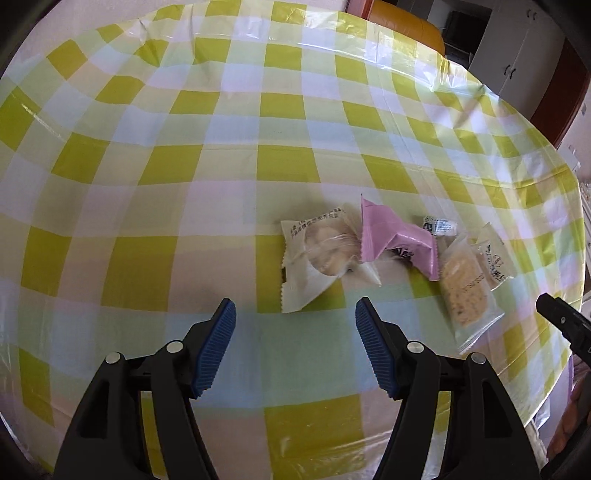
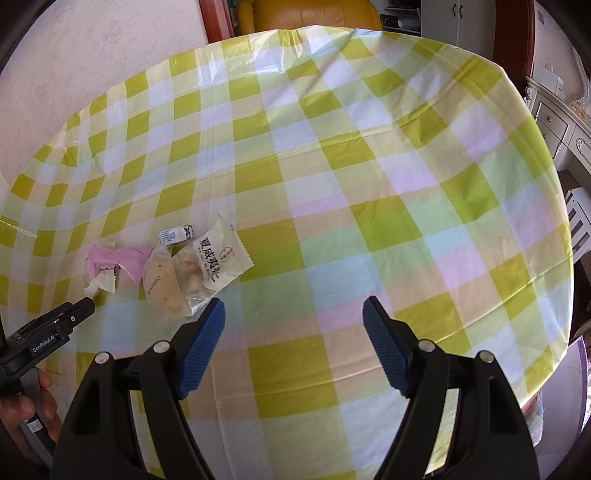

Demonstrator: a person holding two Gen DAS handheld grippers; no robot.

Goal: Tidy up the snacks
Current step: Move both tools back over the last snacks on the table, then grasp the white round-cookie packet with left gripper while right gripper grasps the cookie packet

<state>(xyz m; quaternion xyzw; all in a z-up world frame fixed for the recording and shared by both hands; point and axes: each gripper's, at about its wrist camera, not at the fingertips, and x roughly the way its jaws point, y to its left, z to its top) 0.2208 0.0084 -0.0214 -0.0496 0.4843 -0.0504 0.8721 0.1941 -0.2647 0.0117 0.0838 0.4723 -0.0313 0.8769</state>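
Observation:
Several wrapped snacks lie in a loose row on the checked tablecloth. In the left wrist view: a white packet with a round cake [image 1: 317, 254], a pink packet [image 1: 395, 240], a small white candy [image 1: 439, 225], a clear-wrapped oat bar [image 1: 465, 288] and a white nut packet [image 1: 495, 258]. My left gripper [image 1: 295, 314] is open and empty just before the white cake packet. In the right wrist view the pink packet [image 2: 114, 260], candy [image 2: 175, 234], oat bar [image 2: 162, 284] and nut packet [image 2: 218, 262] lie to the left. My right gripper [image 2: 293, 314] is open and empty.
The round table [image 2: 369, 166] has a green, white and pink checked plastic cloth. A yellow chair [image 2: 306, 14] stands behind it, with white cabinets [image 2: 554, 122] at right. The left gripper's body [image 2: 48, 332] shows at the left edge of the right wrist view.

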